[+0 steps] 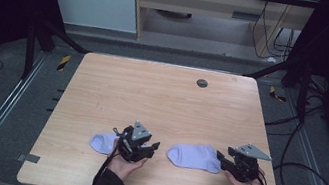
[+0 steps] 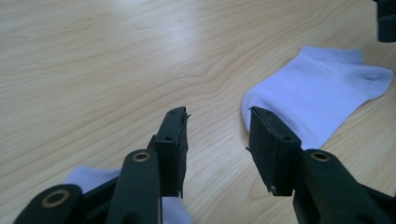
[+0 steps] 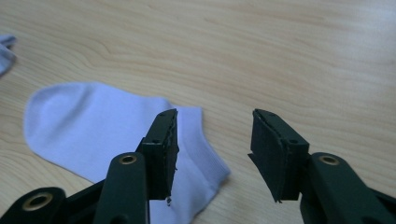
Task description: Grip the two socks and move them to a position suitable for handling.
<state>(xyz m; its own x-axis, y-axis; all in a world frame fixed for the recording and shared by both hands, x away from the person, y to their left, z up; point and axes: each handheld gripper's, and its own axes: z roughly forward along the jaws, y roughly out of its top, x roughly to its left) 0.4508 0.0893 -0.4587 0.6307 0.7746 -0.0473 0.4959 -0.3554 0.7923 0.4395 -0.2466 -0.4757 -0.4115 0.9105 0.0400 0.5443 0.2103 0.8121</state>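
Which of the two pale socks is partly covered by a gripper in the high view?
The left sock: the left gripper sits over its right end. The right sock lies fully exposed, the right gripper at its cuff end.

Two pale socks (image 1: 195,157) (image 1: 103,142) lie apart on the wooden table (image 1: 152,95).

The counter (image 1: 161,97) is pale wood-grain board with a smooth, faintly shiny finish, the two socks, right sock (image 1: 194,157) and left sock (image 1: 103,142), are soft matt lilac knit cloth, and each claw, left claw (image 2: 217,140) and right claw (image 3: 215,144), is matt black plastic with brass-coloured rivets.
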